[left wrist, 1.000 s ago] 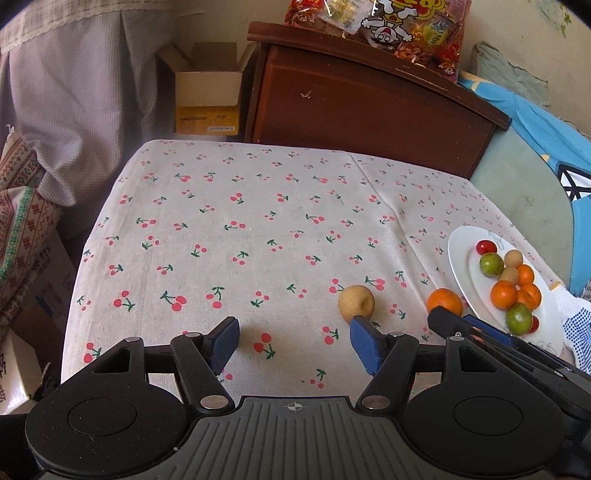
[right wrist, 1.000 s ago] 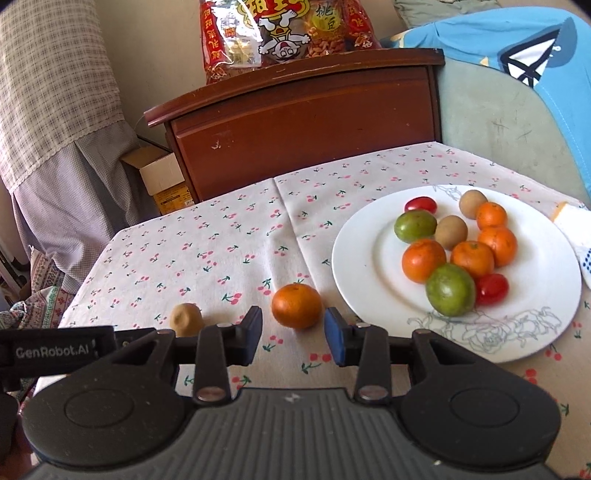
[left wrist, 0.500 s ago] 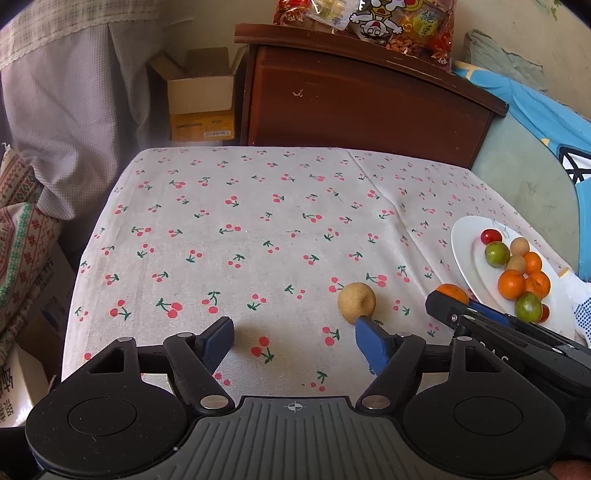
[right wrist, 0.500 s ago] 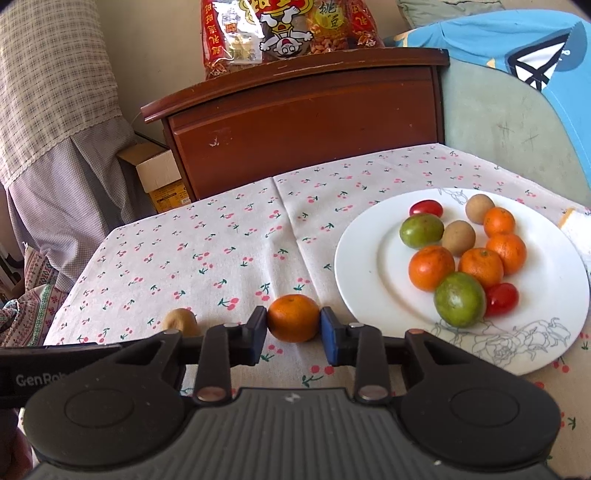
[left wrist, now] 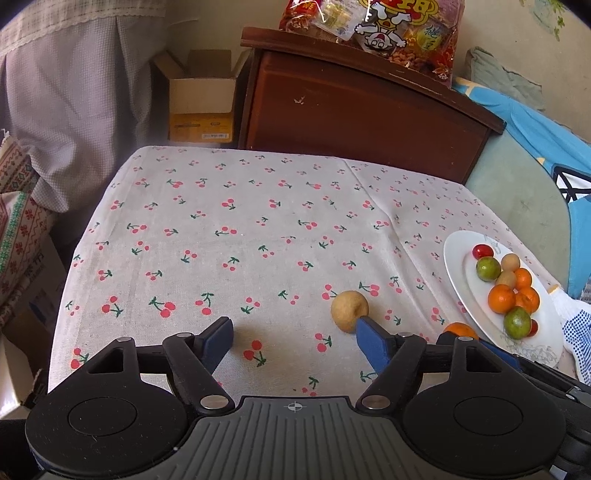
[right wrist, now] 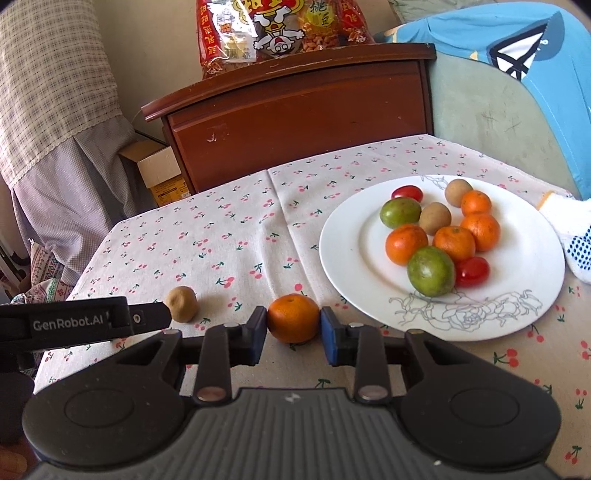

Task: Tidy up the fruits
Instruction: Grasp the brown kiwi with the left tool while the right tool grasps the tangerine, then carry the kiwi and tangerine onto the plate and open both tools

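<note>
A small orange lies on the cherry-print tablecloth just left of the white plate, and my right gripper is shut on it, a blue pad on each side. The plate holds several fruits: oranges, green ones, brown ones and red tomatoes. A brown round fruit lies alone on the cloth. My left gripper is open with only cloth between its fingers, and its right fingertip is just in front of that fruit. In the right wrist view the brown fruit sits at the tip of a left gripper finger.
A brown wooden cabinet with a snack bag on top stands behind the table. A cardboard box is on the floor beside it. A white dotted cloth lies right of the plate. The tablecloth drops off at the left edge.
My right gripper moved forward around the orange and closed on it. The left gripper's jaws spread a little wider; it stayed where it was.
</note>
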`<state>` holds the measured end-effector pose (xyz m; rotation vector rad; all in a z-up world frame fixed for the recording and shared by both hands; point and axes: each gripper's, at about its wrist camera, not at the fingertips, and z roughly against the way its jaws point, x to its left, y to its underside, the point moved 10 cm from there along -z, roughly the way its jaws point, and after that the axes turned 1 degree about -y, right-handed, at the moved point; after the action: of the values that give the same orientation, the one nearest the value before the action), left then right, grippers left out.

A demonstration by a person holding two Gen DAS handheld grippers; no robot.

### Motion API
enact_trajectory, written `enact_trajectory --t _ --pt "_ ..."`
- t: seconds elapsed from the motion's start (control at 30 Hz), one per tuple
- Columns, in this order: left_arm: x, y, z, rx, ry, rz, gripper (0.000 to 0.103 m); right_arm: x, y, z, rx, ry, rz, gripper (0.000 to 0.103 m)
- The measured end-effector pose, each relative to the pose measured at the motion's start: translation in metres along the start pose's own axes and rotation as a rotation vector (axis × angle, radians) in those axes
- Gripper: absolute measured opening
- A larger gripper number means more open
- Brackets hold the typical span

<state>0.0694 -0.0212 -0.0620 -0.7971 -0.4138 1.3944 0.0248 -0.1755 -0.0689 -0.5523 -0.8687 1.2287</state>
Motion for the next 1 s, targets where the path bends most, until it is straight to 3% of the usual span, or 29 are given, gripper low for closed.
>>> enact_trajectory --t 0.27,0.37,0.43,0.6,1.0 --pt "-0.025 -0.008 -0.003 -0.061 0.046 -0.044 0.065 -0.003 0.000 0.001 -0.005 -0.002 -0.012 0.031" --pt "-0.033 -0.009 -0.006 -0.073 0.049 -0.070 0.055 -0.005 0.000 0.002 -0.006 -0.002 -0.017 0.031" --pt "-0.037 -0.008 -0.008 -0.070 0.059 -0.074 0.040 -0.006 0.000 0.002 -0.006 -0.003 -0.019 0.031" --pt "-0.040 -0.003 -0.015 -0.065 0.056 -0.084 0.022 -0.007 0.000 0.004 -0.007 -0.004 -0.028 0.031" --pt "-0.048 -0.025 0.004 -0.140 0.096 -0.033 0.022 -0.013 -0.014 0.024 -0.067 -0.007 -0.042 0.031"
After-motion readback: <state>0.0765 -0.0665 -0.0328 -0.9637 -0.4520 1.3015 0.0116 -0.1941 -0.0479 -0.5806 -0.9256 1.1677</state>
